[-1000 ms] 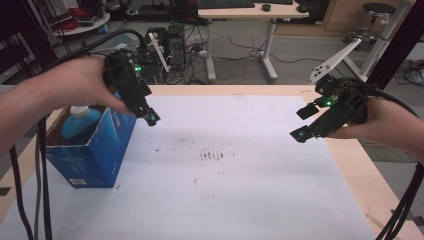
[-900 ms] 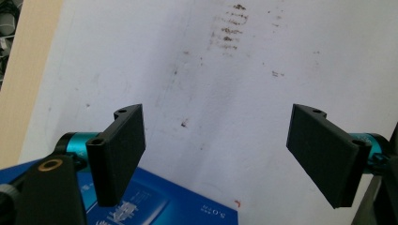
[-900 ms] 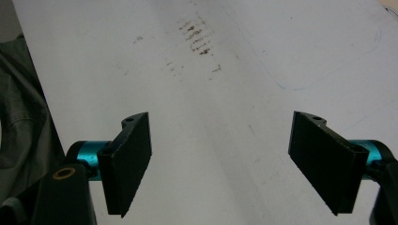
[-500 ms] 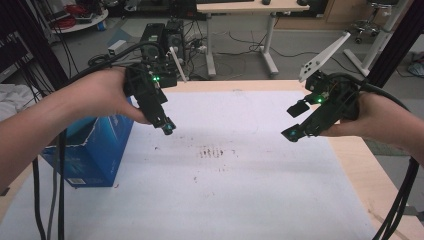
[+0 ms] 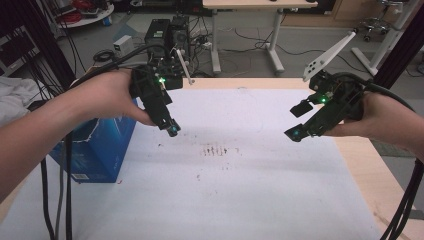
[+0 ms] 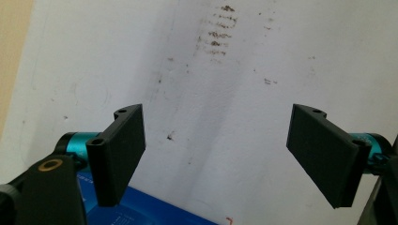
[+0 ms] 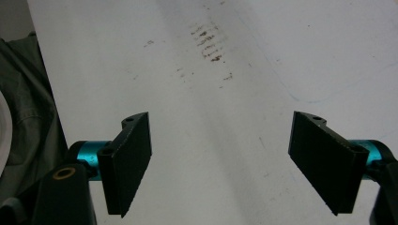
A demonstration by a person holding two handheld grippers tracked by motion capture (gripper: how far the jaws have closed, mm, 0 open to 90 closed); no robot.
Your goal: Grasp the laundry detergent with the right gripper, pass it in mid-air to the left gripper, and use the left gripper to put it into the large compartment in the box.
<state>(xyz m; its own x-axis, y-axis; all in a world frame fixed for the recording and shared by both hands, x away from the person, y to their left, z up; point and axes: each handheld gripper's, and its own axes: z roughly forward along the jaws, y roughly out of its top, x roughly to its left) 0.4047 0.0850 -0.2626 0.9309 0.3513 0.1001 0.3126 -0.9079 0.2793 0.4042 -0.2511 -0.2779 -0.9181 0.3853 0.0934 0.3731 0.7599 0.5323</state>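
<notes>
Both claws are up off the bench and empty: the left claw [image 5: 173, 131] hangs with its jaws spread wide just beside the blue printed cardboard box [image 5: 97, 150], and the right claw [image 5: 296, 121] hovers over the far right of the white sheet-covered bench [image 5: 250, 200], its jaws wide apart too. In the left gripper view the box's blue edge [image 6: 141, 211] peeks up between the jaws at the bottom, so that claw is the nearer one. The box stands at the left edge of the bench, partly behind the person's left forearm [image 5: 45, 135]. By the look of it, it's light, stiff card with smooth printed faces, likely to dent if squeezed hard; a hold across two opposite side walls near the top looks safest. Plenty of open room lies mid-bench, around the brownish smudge marks [image 5: 217, 150]. The tight spots are the bench's left edge right by the box and the trailing black cables [image 5: 65, 200] hanging there.
</notes>
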